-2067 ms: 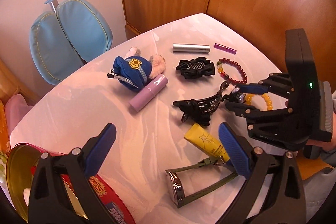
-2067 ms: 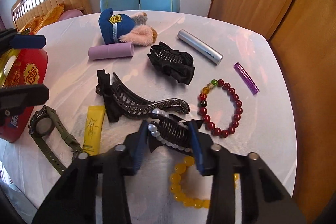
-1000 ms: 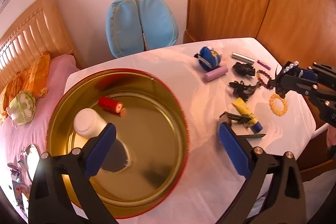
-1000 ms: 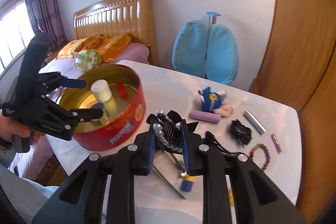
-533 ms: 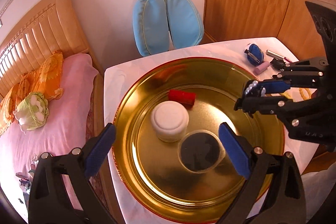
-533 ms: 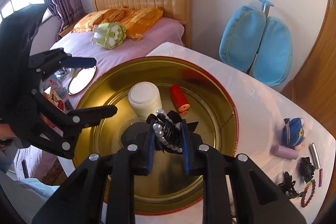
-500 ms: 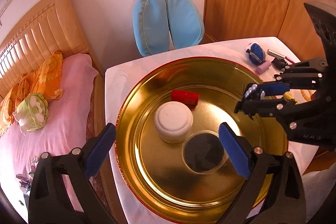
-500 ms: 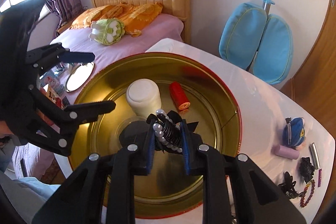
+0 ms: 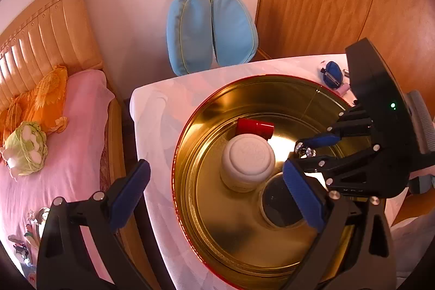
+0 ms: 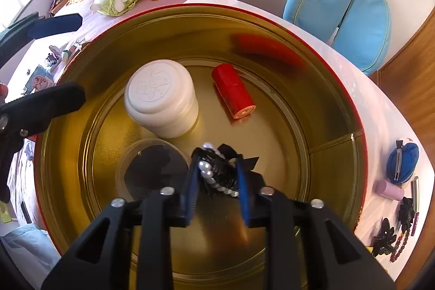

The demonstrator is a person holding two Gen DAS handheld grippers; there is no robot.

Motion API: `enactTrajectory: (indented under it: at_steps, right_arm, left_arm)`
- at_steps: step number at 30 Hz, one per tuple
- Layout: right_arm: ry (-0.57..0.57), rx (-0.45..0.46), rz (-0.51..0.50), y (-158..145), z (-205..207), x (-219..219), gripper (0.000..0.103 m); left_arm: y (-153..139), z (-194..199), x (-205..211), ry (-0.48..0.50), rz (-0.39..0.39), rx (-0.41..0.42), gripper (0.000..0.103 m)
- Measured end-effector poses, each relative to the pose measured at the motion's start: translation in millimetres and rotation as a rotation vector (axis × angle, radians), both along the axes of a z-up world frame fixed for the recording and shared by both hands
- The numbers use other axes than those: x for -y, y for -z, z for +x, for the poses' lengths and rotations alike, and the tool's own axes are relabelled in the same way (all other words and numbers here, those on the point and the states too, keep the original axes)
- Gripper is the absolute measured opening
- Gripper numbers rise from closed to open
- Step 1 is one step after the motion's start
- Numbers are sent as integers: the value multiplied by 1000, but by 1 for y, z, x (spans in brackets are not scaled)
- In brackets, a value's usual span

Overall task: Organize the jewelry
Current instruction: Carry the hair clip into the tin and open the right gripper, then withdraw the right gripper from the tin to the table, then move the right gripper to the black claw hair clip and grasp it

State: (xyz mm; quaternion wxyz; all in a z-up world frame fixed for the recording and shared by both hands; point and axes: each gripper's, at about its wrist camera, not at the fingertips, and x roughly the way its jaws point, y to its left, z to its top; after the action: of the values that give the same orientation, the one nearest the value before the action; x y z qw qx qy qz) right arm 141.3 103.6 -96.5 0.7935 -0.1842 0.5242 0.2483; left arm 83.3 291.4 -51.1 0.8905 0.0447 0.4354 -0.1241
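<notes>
While opening: right hand-held gripper (image 10: pixel 216 175), jaws parting around the pearl hair clip (image 10: pixel 217 173).
Change: clip carried from tabletop (image 9: pixel 163 105) into the gold tin (image 10: pixel 326 89).
Left hand-held gripper (image 9: pixel 214 195): released, empty.
Meaning: 1 item nearly stored.

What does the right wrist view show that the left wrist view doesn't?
Only the right wrist view shows the pearl hair clip whole, between the right gripper's opening jaws, and the beaded bracelet on the table. Only the left wrist view shows the open, empty left gripper from behind. Both show the gold tin, white jar and red tube.
</notes>
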Motion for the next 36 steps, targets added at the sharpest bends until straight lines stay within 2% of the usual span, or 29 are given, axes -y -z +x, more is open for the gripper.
enactTrajectory:
  at_steps: [1, 5, 9, 10, 15, 19, 24, 30, 33, 36]
  right_arm:
    - [1, 11, -2, -1, -2, -1, 43]
    - [-4, 46, 10, -7, -9, -3, 55]
    - [-6, 126, 52, -20, -22, 6, 92]
    - [-2, 149, 64, -23, -25, 10, 95]
    - [33, 260, 119, -42, -45, 52, 97]
    - [97, 310, 167, -55, -66, 108, 97]
    - [193, 326, 164, -59, -98, 203, 97]
    - [332, 305, 126, -44, -125, 322, 97]
    - [399, 284, 146, -39, -131, 366, 97]
    - [441, 272, 163, -34, -132, 392, 97]
  left_arm:
    - [0, 0, -1, -6, -5, -2, 95]
    - [-2, -5, -3, -21, -30, -3, 95]
    - [-10, -11, 1, -26, -22, 15, 95]
    - [-12, -12, 4, -27, -17, 20, 95]
    - [-27, -24, 36, -17, -30, 42, 95]
    - [-35, -31, 89, 27, -34, 47, 95]
    - [-37, -35, 178, 78, -45, 33, 95]
    - [-34, -36, 281, 132, -50, 36, 95]
    - [-30, -35, 316, 160, -64, 12, 95]
    - [-25, -25, 342, 190, -15, -10, 95]
